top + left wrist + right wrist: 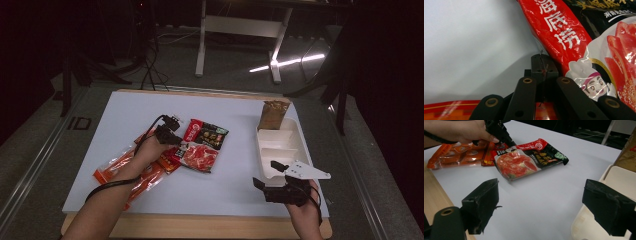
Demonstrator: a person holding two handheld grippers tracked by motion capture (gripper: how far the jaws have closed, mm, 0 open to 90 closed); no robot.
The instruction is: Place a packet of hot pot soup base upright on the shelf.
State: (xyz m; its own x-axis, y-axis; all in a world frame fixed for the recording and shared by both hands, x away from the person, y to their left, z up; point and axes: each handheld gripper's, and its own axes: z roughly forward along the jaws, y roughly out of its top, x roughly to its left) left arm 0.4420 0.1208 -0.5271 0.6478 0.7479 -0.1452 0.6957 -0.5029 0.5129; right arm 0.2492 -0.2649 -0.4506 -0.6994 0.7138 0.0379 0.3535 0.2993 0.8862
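Note:
A red and black snack packet (202,146) with a meat picture lies flat at the middle of the white board. My left gripper (175,141) is at the packet's left edge. In the left gripper view its jaws are pressed together, and the gripper (543,60) touches the red packet (564,37) at its edge. I cannot tell whether the edge is pinched. In the right gripper view, the left gripper (509,143) meets the packet (524,161) at its corner. My right gripper (269,175) stands open near the front right, and nothing lies between the wide jaws of this gripper (542,187).
Orange packets (127,170) lie under the left forearm at the front left. A white compartment tray (281,146) stands at the right, just beside the right gripper, and a brown bag (273,115) stands upright behind it. The wooden table edge (200,227) runs along the front.

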